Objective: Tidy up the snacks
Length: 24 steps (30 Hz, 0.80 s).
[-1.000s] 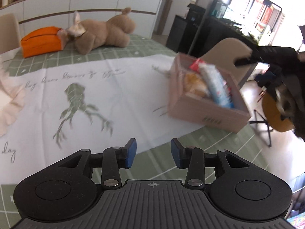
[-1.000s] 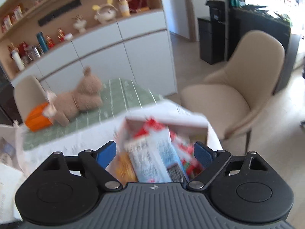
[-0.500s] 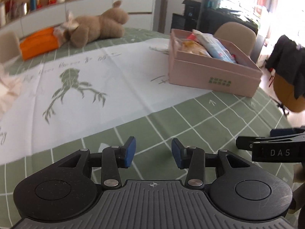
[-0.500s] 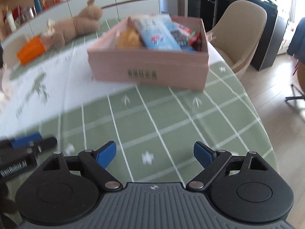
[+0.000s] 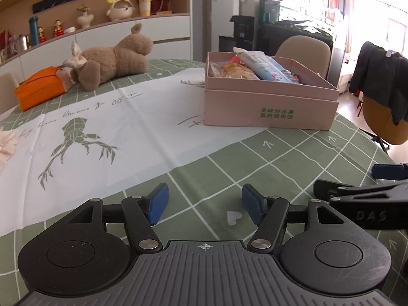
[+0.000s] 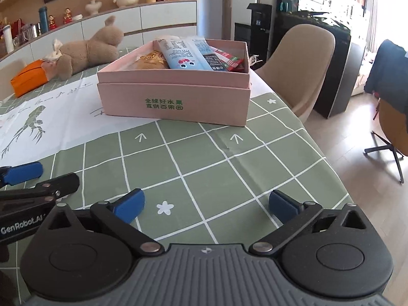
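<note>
A pink cardboard box [image 5: 270, 108] [image 6: 176, 102] with green print stands on the table, well ahead of both grippers. Inside it lie several snack packs: a long blue-and-white pack [image 5: 267, 67] [image 6: 183, 56], a yellow bag [image 5: 234, 70] [image 6: 150, 61] and a red pack [image 6: 229, 61]. My left gripper [image 5: 205, 205] hovers low over the green checked cloth, its jaws opening with nothing between them. My right gripper [image 6: 206, 205] sits just to the right of it, jaws opening wide, also empty. Each gripper shows at the edge of the other's view.
A brown plush toy [image 5: 114, 61] [image 6: 86, 51] and an orange tissue box [image 5: 38, 89] [image 6: 28, 79] lie at the table's far side. A white printed cloth [image 5: 102, 127] covers the middle. A beige chair [image 6: 301, 58] stands past the right table edge [image 6: 329, 158]. Cabinets line the back wall.
Both grippers have dropped and pulled back from the box to the table's near edge. Both have opened wider. The right gripper was over the box a second ago.
</note>
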Tool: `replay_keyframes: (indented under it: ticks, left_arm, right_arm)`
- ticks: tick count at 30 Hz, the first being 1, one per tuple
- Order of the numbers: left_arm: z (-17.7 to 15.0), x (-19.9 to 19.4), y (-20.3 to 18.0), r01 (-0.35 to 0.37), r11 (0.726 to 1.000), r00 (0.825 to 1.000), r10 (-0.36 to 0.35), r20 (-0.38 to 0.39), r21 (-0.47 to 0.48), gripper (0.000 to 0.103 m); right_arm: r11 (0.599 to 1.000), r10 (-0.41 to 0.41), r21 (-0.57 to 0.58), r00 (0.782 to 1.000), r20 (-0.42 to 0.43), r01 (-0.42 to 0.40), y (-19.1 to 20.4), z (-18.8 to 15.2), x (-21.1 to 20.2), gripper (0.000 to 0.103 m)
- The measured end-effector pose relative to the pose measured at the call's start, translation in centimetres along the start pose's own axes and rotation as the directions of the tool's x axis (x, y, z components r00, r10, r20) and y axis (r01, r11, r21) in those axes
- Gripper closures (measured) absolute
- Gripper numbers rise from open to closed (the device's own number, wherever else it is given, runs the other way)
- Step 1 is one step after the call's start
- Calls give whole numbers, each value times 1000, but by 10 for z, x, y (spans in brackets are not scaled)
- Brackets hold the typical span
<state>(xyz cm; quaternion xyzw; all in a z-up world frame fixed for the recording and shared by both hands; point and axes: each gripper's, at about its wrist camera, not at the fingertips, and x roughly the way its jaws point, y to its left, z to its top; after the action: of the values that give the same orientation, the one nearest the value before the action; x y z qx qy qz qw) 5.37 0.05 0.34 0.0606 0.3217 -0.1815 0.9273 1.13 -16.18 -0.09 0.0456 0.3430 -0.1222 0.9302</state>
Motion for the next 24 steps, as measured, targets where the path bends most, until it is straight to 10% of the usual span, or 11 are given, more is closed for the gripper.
replay_keyframes:
  ticks: [24]
  left_arm:
    - [-2, -2, -2, 11, 1000, 1000, -11, 9, 16, 35]
  right_arm:
    - [1000, 5, 1, 1000, 12, -5, -1, -1, 2, 0]
